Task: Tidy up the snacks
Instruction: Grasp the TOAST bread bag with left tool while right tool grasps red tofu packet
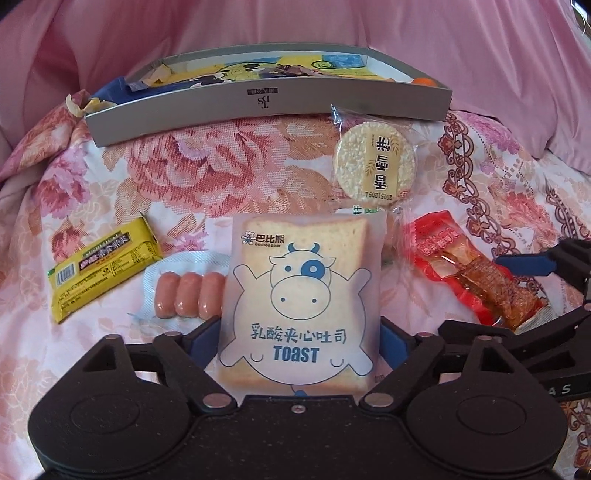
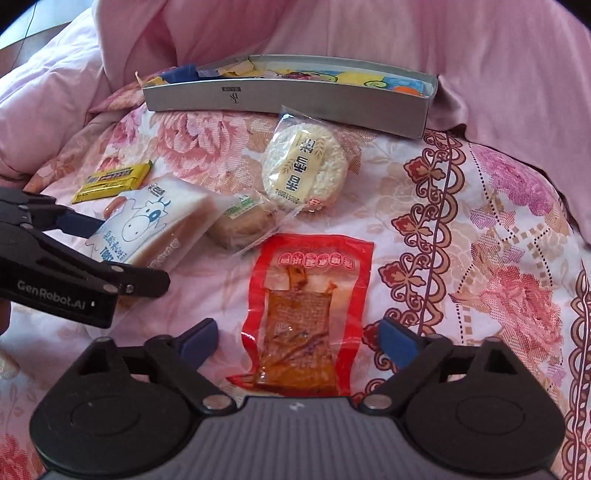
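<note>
My left gripper (image 1: 297, 343) has its blue fingers on both sides of the toast packet (image 1: 299, 291) with a cow print; they appear to press its edges. The packet also shows in the right wrist view (image 2: 147, 229), with the left gripper (image 2: 96, 251) around it. My right gripper (image 2: 297, 339) is open, its fingers on either side of the near end of a red packet of dried tofu (image 2: 303, 314), lying flat on the bed. This packet shows in the left wrist view (image 1: 472, 273) too. A grey box (image 1: 266, 107) with snacks inside stands at the back.
On the floral bedspread lie a round rice cracker packet (image 1: 375, 162), a yellow bar (image 1: 103, 266), a sausage pack (image 1: 188, 291) and a small cake packet (image 2: 243, 218). A pink quilt (image 2: 332, 29) rises behind the box (image 2: 288, 99).
</note>
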Demonstrator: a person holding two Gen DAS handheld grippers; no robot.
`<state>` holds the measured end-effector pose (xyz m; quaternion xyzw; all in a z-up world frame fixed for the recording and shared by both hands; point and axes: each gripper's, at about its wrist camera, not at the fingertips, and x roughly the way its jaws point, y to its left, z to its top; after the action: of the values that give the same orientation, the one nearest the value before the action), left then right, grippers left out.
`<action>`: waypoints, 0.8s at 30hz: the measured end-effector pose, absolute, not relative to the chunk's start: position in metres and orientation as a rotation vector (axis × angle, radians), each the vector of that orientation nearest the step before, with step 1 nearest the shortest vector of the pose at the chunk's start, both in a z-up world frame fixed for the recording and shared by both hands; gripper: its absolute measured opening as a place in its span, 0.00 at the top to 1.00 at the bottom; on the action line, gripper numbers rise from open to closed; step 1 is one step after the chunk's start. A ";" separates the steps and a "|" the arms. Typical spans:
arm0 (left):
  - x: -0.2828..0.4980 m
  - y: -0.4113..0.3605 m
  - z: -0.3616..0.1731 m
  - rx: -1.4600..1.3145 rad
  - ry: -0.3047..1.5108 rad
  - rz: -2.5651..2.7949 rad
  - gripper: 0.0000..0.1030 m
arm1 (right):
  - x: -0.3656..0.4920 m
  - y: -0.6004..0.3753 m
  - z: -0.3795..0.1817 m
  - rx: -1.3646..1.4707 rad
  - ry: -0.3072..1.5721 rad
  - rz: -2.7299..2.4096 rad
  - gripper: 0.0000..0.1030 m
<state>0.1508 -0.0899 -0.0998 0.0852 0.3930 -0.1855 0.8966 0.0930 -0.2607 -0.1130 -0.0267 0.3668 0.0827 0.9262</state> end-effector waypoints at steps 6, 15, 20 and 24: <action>0.149 -0.088 -0.096 0.142 0.826 -0.369 0.28 | 0.091 -0.260 -0.110 -0.036 0.746 0.164 0.33; 0.150 -0.091 -0.098 0.119 0.860 -0.350 0.26 | 0.091 -0.258 -0.112 -0.035 0.753 0.162 0.23; 0.150 -0.090 -0.098 0.113 0.858 -0.345 0.27 | 0.090 -0.257 -0.112 -0.038 0.751 0.155 0.25; 0.149 -0.090 -0.097 0.104 0.860 -0.336 0.29 | 0.089 -0.258 -0.112 -0.043 0.744 0.142 0.34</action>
<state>0.1488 -0.0904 -0.0970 0.0500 0.4146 -0.1619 0.8941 0.0891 -0.2576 -0.1117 -0.0210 0.3630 0.0693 0.9290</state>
